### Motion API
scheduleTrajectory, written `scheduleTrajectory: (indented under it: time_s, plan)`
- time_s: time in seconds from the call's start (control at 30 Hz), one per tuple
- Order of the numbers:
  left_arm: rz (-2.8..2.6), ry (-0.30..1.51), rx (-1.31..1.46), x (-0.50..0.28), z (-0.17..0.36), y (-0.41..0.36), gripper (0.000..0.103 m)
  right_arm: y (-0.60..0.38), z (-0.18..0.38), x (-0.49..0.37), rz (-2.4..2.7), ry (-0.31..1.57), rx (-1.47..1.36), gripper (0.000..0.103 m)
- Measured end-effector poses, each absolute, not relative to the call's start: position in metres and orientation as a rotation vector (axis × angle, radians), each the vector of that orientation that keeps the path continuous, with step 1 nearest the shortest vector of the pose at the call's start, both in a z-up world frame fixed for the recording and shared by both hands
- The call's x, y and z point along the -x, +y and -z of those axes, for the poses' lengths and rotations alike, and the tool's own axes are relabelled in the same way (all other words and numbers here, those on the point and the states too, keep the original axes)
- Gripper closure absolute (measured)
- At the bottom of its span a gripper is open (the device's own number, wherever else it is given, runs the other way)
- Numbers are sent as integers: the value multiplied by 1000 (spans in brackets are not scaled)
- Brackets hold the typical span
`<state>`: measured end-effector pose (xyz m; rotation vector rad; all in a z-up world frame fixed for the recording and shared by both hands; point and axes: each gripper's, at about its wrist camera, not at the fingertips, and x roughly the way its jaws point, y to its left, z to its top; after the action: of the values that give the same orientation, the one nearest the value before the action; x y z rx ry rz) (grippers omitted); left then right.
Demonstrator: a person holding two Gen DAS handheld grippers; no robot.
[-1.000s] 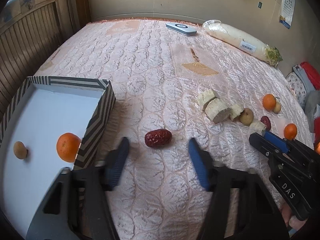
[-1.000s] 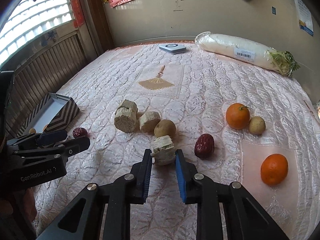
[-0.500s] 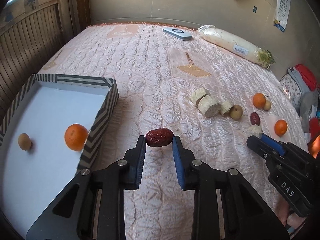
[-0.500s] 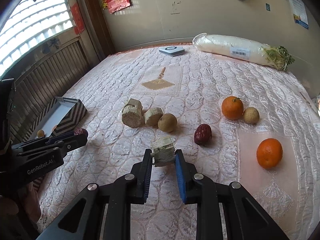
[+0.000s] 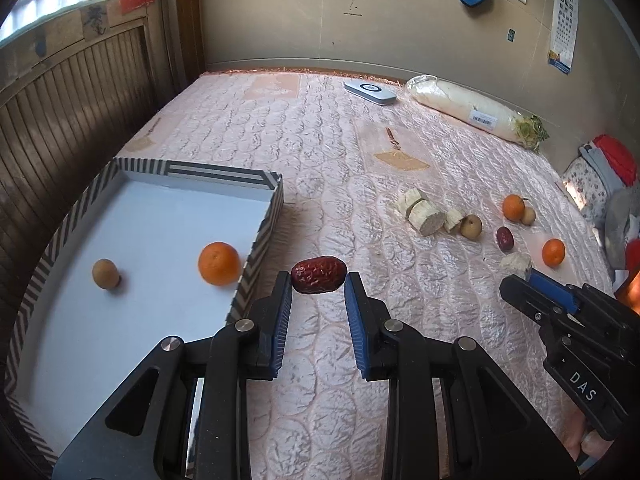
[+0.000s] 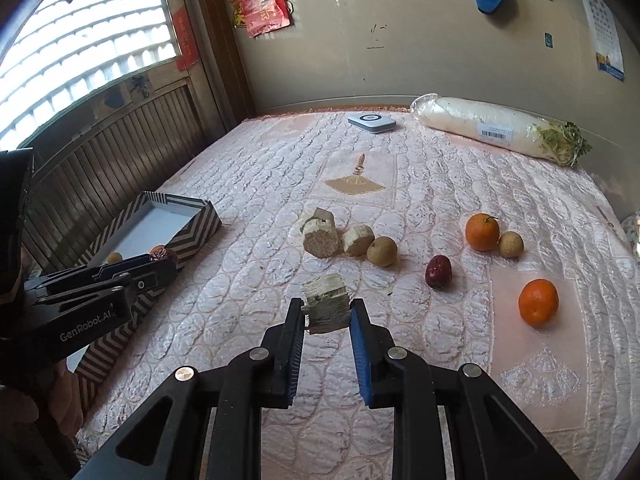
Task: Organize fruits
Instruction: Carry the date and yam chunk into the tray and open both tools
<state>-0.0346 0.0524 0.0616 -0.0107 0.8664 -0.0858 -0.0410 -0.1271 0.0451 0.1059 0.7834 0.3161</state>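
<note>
My left gripper (image 5: 319, 282) is shut on a wrinkled red date (image 5: 319, 274), held above the quilt just right of the striped box (image 5: 256, 240). Inside the box lie an orange (image 5: 219, 263) and a small brown longan (image 5: 105, 274). My right gripper (image 6: 326, 312) is shut on a pale cut chunk (image 6: 326, 308), lifted off the bed. On the quilt remain two more pale chunks (image 6: 320, 238), a longan (image 6: 382, 251), a second red date (image 6: 438, 271), an orange (image 6: 482, 231) with a longan (image 6: 511, 244) beside it, and another orange (image 6: 538, 302).
A wrapped white radish (image 6: 496, 128) and a flat white device (image 6: 371, 122) lie at the far edge of the bed by the wall. A wooden slatted panel (image 5: 68, 120) runs along the left. Clothes (image 5: 608, 184) are piled at the right edge.
The left jaws closed on the red date and lifted it off the quilt. The right gripper rose with the pale chunk still held. Both hands pulled back and up.
</note>
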Motion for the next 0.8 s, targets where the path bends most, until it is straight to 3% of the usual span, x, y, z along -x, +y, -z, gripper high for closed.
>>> scheduleTrajectory:
  time_s: [0.8]
  plan:
    - [-105,839,69,51,-71,150,77,-20,-71,38,-525,753,-27,81]
